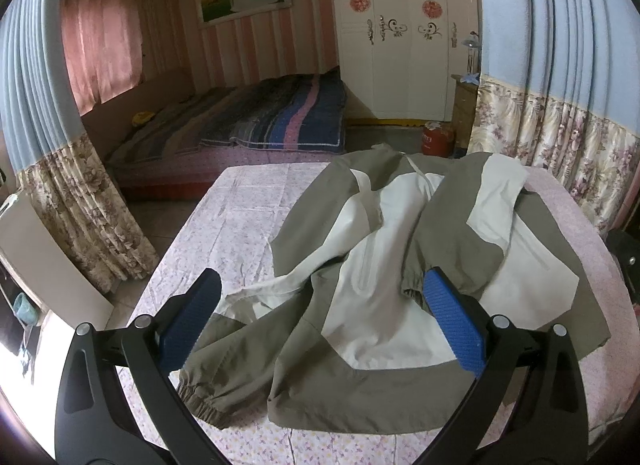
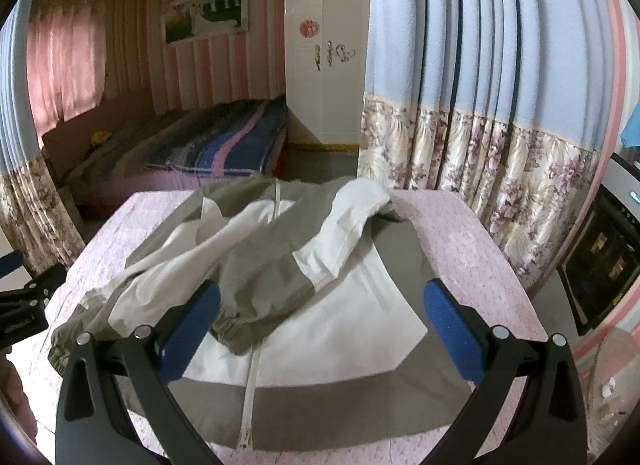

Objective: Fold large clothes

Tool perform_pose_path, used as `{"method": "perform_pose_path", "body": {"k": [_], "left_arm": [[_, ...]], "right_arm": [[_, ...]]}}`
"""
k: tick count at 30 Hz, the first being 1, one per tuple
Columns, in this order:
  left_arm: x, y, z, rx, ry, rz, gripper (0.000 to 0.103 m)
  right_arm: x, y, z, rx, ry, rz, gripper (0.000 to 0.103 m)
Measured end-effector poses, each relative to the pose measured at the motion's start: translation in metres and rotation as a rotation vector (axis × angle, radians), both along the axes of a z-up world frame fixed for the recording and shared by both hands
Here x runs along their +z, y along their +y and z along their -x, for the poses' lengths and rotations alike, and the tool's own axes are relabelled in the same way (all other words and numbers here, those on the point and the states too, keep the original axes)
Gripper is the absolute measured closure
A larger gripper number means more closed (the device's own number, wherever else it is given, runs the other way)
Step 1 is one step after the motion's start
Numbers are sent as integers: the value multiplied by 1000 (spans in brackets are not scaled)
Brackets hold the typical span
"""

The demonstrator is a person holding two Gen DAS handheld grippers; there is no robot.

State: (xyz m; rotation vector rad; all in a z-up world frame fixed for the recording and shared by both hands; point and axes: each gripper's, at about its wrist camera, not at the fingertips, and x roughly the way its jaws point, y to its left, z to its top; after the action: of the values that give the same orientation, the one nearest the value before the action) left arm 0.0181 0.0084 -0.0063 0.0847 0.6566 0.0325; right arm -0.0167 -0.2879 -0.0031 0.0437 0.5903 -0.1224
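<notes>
An olive and white jacket (image 1: 384,289) lies front up on a table with a pink floral cloth (image 1: 224,233). Both sleeves are folded in over its chest, one elastic cuff (image 1: 208,405) trailing toward the near left edge. My left gripper (image 1: 320,297) hovers open above the jacket's lower half, its blue pads (image 1: 452,325) wide apart with nothing between them. In the right wrist view the jacket (image 2: 320,313) shows its white zip (image 2: 250,389) running to the near hem. My right gripper (image 2: 320,305) is open over the hem, holding nothing. The left gripper's black body (image 2: 24,305) shows at the far left.
Floral and blue curtains (image 2: 480,125) hang close behind the table on the right and left (image 1: 68,201). A bed with a striped quilt (image 1: 256,121) and a white wardrobe (image 1: 404,45) stand beyond. A red canister (image 1: 436,139) sits on the floor. A dark appliance (image 2: 604,257) is at right.
</notes>
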Motion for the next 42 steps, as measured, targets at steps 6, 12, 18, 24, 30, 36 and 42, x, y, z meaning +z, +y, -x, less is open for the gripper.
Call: {"method": "perform_pose_path", "body": {"k": [6, 12, 18, 24, 30, 36, 42], "left_arm": [[-5, 1, -17, 6, -32, -3, 3], [-24, 1, -43, 2, -36, -18, 3], [-41, 0, -66, -15, 6, -20, 3], [-57, 4, -73, -6, 18, -34, 3], [-79, 5, -66, -6, 51, -32, 3], [-106, 12, -47, 12, 119, -24, 3], [-126, 25, -26, 20, 139, 21, 3]], "right_arm": [[-6, -10, -14, 30, -63, 60, 2], [-28, -14, -35, 65, -47, 75, 2], [-42, -19, -50, 81, -33, 87, 2], [-57, -45, -55, 33, 16, 94, 2], [-88, -72, -50, -36, 84, 62, 2], [-97, -74, -33, -42, 88, 48, 2], [-102, -69, -10, -43, 70, 68, 2]]}}
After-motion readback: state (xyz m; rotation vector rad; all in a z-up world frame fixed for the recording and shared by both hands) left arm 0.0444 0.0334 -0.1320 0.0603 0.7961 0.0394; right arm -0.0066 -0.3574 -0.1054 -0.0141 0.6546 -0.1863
